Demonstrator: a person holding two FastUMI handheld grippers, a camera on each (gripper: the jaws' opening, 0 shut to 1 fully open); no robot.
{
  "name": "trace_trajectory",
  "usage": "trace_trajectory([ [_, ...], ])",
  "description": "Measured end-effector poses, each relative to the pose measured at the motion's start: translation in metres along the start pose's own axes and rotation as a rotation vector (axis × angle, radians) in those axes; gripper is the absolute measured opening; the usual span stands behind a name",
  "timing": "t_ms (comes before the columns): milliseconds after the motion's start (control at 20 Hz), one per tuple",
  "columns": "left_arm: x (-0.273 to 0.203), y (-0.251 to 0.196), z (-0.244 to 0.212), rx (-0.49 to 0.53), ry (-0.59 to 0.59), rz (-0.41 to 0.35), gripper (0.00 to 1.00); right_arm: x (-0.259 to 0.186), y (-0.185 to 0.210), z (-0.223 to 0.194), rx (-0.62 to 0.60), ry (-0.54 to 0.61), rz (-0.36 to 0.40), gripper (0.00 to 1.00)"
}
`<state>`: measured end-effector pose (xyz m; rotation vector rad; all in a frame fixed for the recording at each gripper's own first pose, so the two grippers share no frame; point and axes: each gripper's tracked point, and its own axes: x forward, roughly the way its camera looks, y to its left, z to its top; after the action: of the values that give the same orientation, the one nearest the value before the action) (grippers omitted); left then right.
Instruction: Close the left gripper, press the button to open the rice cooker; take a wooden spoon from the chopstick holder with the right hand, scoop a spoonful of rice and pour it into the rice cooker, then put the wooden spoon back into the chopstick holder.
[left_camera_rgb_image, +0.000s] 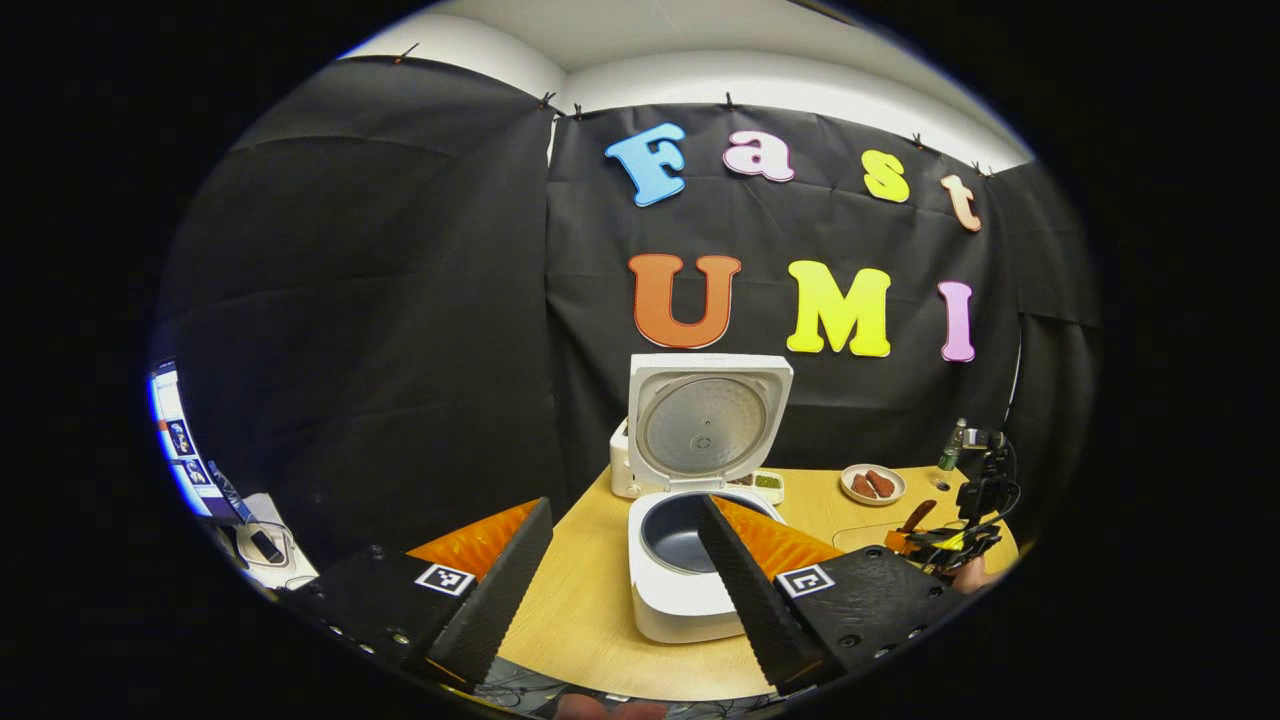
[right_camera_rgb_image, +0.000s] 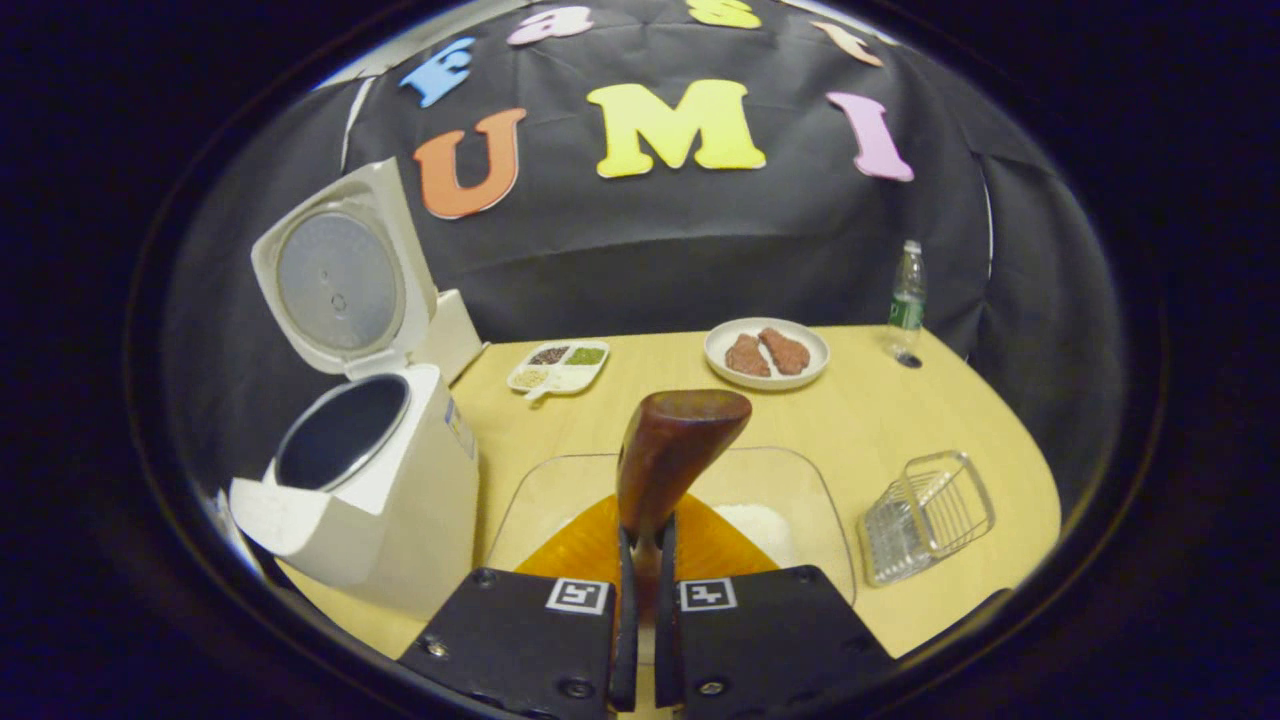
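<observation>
1. Currently clamped: right gripper (right_camera_rgb_image: 640, 600), both fingers pressing on the handle of the wooden spoon (right_camera_rgb_image: 668, 455), bowl raised and pointing forward, back of the bowl toward the camera.
2. Just beyond the spoon: clear glass dish (right_camera_rgb_image: 800, 480) with a heap of white rice (right_camera_rgb_image: 755, 525), directly below the spoon's bowl. Whether any rice sat in the spoon could not be told.
3. Left of that dish, close beside it: rice cooker (right_camera_rgb_image: 375, 500), lid (right_camera_rgb_image: 340, 280) standing upright, dark inner pot (right_camera_rgb_image: 335, 435) exposed and seemingly empty.
4. Right of the dish: wire chopstick holder (right_camera_rgb_image: 925, 515), lying low on the table (right_camera_rgb_image: 880, 410).
5. Farther from the dish, toward the wall: small divided tray (right_camera_rgb_image: 560, 367), plate with two brown pieces (right_camera_rgb_image: 767, 353), bottle (right_camera_rgb_image: 907, 300).
6. Left gripper (left_camera_rgb_image: 625, 575): jaws spread wide, holding nothing, hanging above the table edge in front of the open cooker.
7. Step judged in hand: scooping, with the button press done and the spoon drawn.
8. Next move, by judgement: dip the bowl into the rice, level it, carry it leftward over the pot and tip.
</observation>
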<state>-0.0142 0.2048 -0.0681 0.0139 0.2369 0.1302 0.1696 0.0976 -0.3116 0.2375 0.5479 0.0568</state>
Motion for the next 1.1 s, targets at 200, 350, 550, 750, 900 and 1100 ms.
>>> trace_trajectory([
  [200,-0.001,-0.005,0.002,0.003,0.006,-0.005,0.94,0.004,0.013,0.001,0.199,0.034,0.098,0.12],
  [350,-0.003,-0.012,0.005,0.008,0.005,-0.017,0.94,0.009,-0.002,0.001,0.399,0.059,0.124,0.12],
  [550,-0.002,-0.023,0.010,0.028,0.003,-0.032,0.94,0.008,-0.023,-0.002,0.634,0.076,0.165,0.12],
  [750,0.000,-0.038,0.014,0.034,0.006,-0.057,0.94,-0.001,-0.039,0.002,0.775,0.045,0.193,0.12],
  [900,0.006,-0.051,0.021,0.035,0.001,-0.078,0.94,-0.022,-0.052,0.020,0.882,0.001,0.239,0.12],
  [1100,0.010,-0.061,0.027,0.023,-0.010,-0.099,0.94,-0.049,-0.056,0.058,1.024,-0.072,0.328,0.12],
])
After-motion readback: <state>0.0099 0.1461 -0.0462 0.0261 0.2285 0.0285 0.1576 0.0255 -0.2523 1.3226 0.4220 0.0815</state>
